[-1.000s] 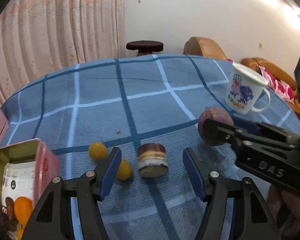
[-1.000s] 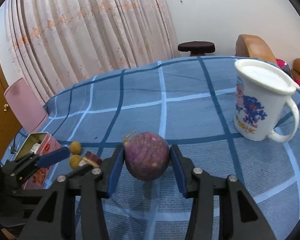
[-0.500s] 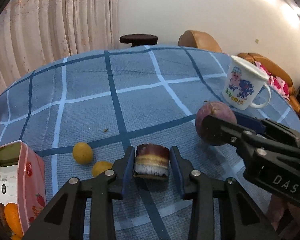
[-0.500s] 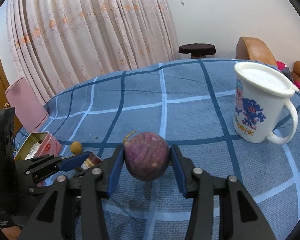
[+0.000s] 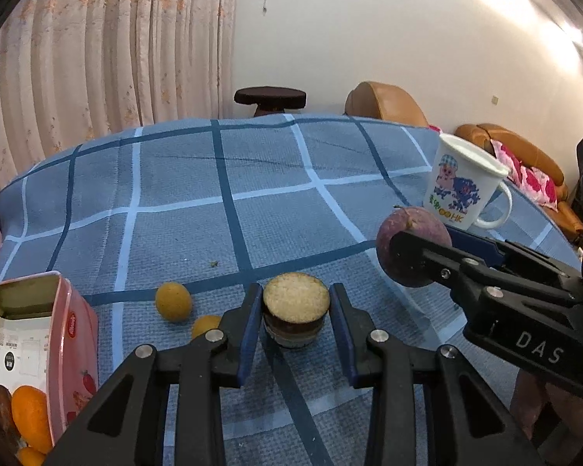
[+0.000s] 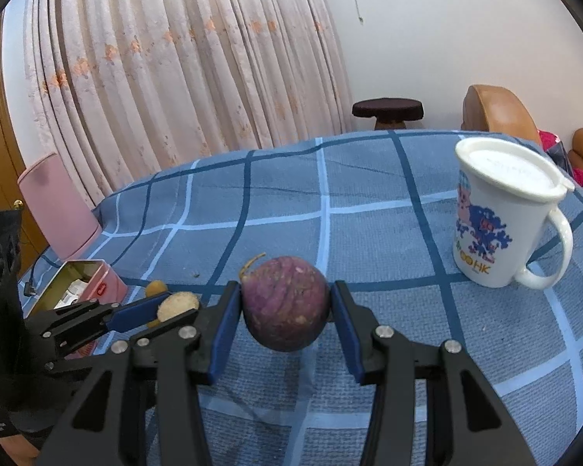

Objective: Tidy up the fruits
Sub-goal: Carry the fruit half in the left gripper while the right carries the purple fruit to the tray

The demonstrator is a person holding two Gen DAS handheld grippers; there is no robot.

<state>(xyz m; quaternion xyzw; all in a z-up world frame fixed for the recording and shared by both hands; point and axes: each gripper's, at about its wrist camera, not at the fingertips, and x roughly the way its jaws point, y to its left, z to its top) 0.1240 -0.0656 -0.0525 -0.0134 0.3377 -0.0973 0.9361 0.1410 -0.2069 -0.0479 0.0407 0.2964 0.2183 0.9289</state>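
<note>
My left gripper (image 5: 295, 296) is shut on a short brown-skinned fruit piece (image 5: 296, 301), whose pale cut end faces the camera. Whether the piece is off the cloth I cannot tell. Two small yellow fruits (image 5: 173, 303) (image 5: 206, 324) lie on the cloth just left of it. My right gripper (image 6: 285, 299) is shut on a round purple fruit (image 6: 285, 308) with a curled stem, held slightly above the cloth. In the left wrist view that purple fruit (image 5: 410, 225) and the right gripper (image 5: 418, 250) are close on the right. The left gripper (image 6: 175, 308) with its fruit piece (image 6: 177, 305) shows at left.
A pink tin (image 5: 75, 334) stands open at the near left with oranges (image 5: 29, 415) and a packet inside; it also shows as the tin (image 6: 97, 287). A lidded white cartoon mug (image 6: 497, 229) (image 5: 462, 190) stands at the right. The blue checked tablecloth (image 5: 221, 194) stretches behind. Stool and sofas lie beyond.
The left jaws have closed from wide open onto the brown fruit piece, whose pale cut end now faces the camera. The right gripper still holds the purple fruit in the same place.
</note>
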